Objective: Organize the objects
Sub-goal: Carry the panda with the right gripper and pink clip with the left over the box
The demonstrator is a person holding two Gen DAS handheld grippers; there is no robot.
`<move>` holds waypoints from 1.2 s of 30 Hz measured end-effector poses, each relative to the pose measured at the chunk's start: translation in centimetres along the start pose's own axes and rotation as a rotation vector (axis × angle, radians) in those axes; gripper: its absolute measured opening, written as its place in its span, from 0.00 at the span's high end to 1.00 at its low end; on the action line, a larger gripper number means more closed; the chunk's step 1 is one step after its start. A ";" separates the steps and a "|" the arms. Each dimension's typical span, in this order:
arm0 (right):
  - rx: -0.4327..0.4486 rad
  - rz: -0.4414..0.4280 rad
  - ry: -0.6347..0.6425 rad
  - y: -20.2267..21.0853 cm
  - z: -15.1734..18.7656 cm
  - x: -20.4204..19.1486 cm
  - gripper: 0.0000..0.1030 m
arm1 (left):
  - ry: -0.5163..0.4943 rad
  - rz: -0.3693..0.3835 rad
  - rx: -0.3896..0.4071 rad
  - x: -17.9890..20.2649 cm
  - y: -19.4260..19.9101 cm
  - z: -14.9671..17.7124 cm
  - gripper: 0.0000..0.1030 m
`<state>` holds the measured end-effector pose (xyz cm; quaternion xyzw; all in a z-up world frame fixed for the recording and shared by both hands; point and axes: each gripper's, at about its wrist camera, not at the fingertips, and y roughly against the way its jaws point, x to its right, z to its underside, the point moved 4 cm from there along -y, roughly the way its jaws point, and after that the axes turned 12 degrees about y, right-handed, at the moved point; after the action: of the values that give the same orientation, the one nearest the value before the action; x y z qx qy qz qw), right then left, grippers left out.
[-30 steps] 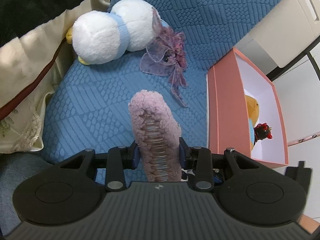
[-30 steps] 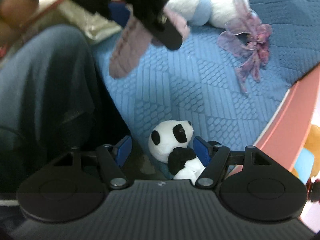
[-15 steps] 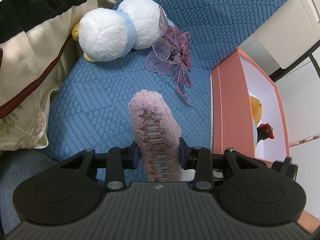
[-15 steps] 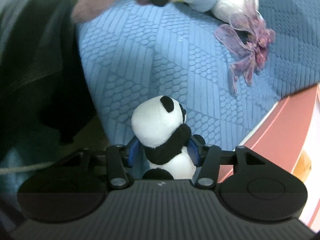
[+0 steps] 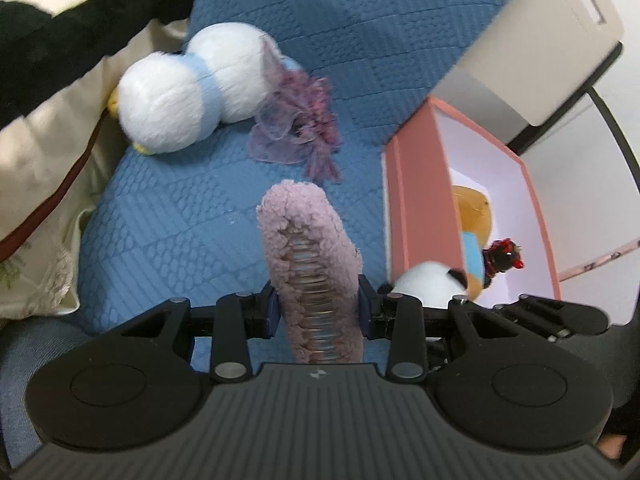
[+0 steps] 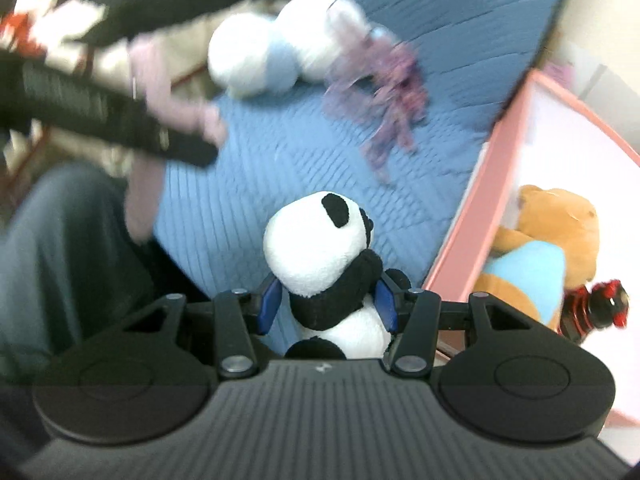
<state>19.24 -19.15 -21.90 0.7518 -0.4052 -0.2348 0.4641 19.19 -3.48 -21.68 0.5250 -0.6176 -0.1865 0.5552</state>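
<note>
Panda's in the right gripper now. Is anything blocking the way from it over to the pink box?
Nothing visible does. The right gripper holds the panda, and only bare blue cover lies between it and the pink box. Inside, the bear and a red-black figure fill the near end.

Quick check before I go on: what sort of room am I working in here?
Probably a bedroom or living room: plush toys lie on a blue quilted cover, a patterned pillow sits at its edge, and a pink storage box stands beside it.

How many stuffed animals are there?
3: a panda held in the right fingers, a white plush on the blue cover, a bear in the pink box. Others may be hidden.
</note>
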 end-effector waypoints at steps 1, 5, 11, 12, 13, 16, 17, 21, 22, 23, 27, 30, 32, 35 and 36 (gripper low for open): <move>0.016 -0.013 -0.038 0.9 -0.3 0.5 0.49 | -0.005 0.007 0.001 0.5 0.2 0.0 0.59; 0.062 -0.020 -0.132 4.0 -0.8 2.3 0.49 | -0.019 0.044 0.006 2.7 0.8 -0.3 0.59; 0.123 -0.007 -0.177 7.8 -1.1 4.2 0.49 | -0.061 0.100 0.031 6.7 1.9 -0.3 0.59; 0.136 -0.007 -0.184 8.4 -1.0 4.6 0.49 | -0.060 0.113 0.029 7.3 1.9 -0.3 0.59; 0.147 -0.006 -0.195 8.8 -0.8 5.0 0.49 | -0.065 0.122 0.030 8.0 1.9 -0.2 0.59; 0.174 0.014 -0.214 10.1 -0.2 6.4 0.49 | -0.098 0.131 0.034 10.3 1.7 0.0 0.59; 0.182 0.024 -0.222 10.6 0.1 7.0 0.49 | -0.105 0.134 0.032 10.9 1.6 0.2 0.59; 0.225 0.060 -0.250 12.2 1.6 9.3 0.49 | -0.123 0.146 0.029 13.6 0.9 0.4 0.59; 0.230 0.068 -0.265 12.5 2.0 10.0 0.49 | -0.129 0.146 0.028 14.4 0.6 0.4 0.59; 0.236 0.072 -0.280 12.6 2.4 10.6 0.49 | -0.135 0.146 0.026 15.0 0.3 0.4 0.59; 0.246 0.111 -0.321 12.8 4.1 13.5 0.49 | -0.150 0.154 0.010 17.8 -1.6 0.8 0.59; 0.241 0.153 -0.358 12.3 5.5 15.9 0.49 | -0.150 0.163 -0.013 19.7 -3.7 1.2 0.59; 0.236 0.175 -0.394 12.0 6.5 17.8 0.49 | -0.160 0.163 -0.037 21.1 -5.4 1.5 0.59; 0.223 0.202 -0.438 11.3 8.1 20.3 0.49 | -0.177 0.159 -0.070 22.7 -7.8 1.9 0.59; 0.216 0.209 -0.452 10.9 8.6 20.9 0.49 | -0.181 0.157 -0.081 23.2 -8.6 2.0 0.59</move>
<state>20.46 -43.47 -15.67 0.6797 -0.5966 -0.3027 0.3007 25.10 -27.32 -17.98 0.4331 -0.6963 -0.2137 0.5310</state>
